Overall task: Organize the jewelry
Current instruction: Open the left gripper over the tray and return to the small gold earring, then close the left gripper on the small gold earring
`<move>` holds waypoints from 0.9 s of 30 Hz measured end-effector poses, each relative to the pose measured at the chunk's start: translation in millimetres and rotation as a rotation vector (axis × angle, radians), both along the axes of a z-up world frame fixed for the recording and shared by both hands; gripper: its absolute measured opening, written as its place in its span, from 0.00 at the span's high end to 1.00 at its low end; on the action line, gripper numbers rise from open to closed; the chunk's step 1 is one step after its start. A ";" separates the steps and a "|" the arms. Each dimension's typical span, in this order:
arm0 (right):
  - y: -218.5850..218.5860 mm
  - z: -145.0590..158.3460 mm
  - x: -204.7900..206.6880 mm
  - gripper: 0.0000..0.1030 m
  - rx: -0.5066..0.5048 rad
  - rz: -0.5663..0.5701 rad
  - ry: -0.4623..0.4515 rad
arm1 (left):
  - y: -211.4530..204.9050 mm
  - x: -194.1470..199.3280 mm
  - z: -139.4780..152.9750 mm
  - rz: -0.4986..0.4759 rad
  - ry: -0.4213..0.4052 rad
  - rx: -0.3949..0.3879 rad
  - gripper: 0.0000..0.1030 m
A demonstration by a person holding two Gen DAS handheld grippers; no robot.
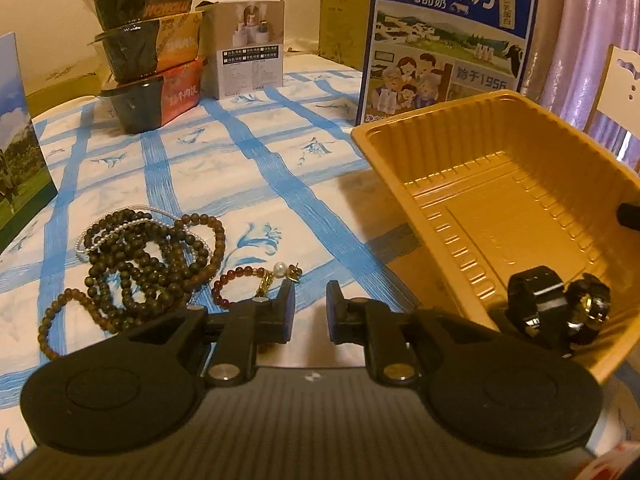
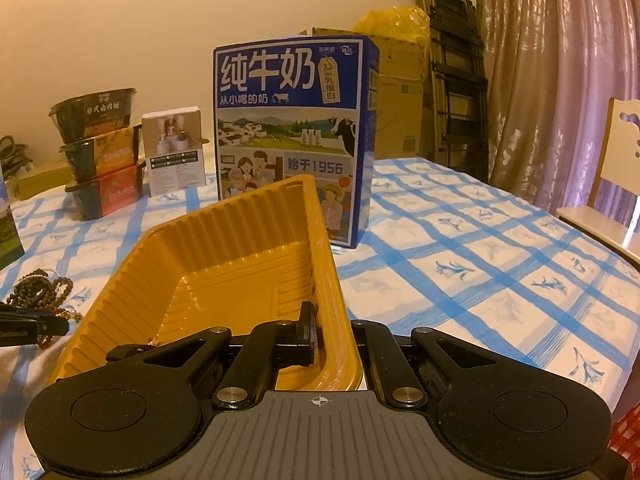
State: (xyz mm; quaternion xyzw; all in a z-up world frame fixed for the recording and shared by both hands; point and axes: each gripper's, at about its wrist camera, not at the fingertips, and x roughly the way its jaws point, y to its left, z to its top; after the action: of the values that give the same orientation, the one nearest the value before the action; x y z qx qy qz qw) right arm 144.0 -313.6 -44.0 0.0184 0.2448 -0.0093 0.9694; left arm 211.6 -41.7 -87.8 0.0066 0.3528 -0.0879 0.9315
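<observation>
We hold the ribbed golden plastic tray (image 2: 224,248) tipped up off the desk (image 2: 480,248), the right claw (image 2: 332,328) clamped on its near rim, one finger inside and one outside. The left claw (image 1: 311,304) hangs just short of the loose jewelry, its jaws a little apart with nothing between them.

Our worry is the tilt: the black watch (image 1: 536,300) and the dark ring-like piece with a gold glint (image 1: 588,308), lying in the tray's low corner to the right of the left claw, could slide or spill if the thin rim flexes or slips from the pinch. The narrow gap could also nudge small pieces away instead of taking them, or snag the tangled strands.

We count, ahead and left of the left claw: one heap of dark wooden bead strands (image 1: 152,256), number unclear; one thin pearly white strand (image 1: 116,228) across it; one small red bead bracelet (image 1: 236,284); one pearl earring with gold fittings (image 1: 280,270). One tray, two pieces inside.
</observation>
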 end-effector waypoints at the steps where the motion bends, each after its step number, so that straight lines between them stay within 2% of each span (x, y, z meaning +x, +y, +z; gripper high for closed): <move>1: -0.1 0.1 0.0 0.95 0.000 0.000 0.000 | 0.1 2.1 -1.3 0.006 0.003 0.002 0.86; 18: -1.8 -2.0 2.9 0.94 0.010 -0.005 0.009 | -3.6 31.1 -14.9 0.051 0.016 0.029 0.86; 27: -2.0 -2.5 3.1 0.94 0.011 -0.005 0.010 | -9.5 31.7 -16.1 0.029 -0.005 0.073 0.88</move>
State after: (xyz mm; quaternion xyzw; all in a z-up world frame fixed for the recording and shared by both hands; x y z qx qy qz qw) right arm 147.0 -315.6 -46.5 0.0243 0.2498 -0.0107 0.9679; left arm 243.3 -51.1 -103.9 0.0356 0.3536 -0.0614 0.9327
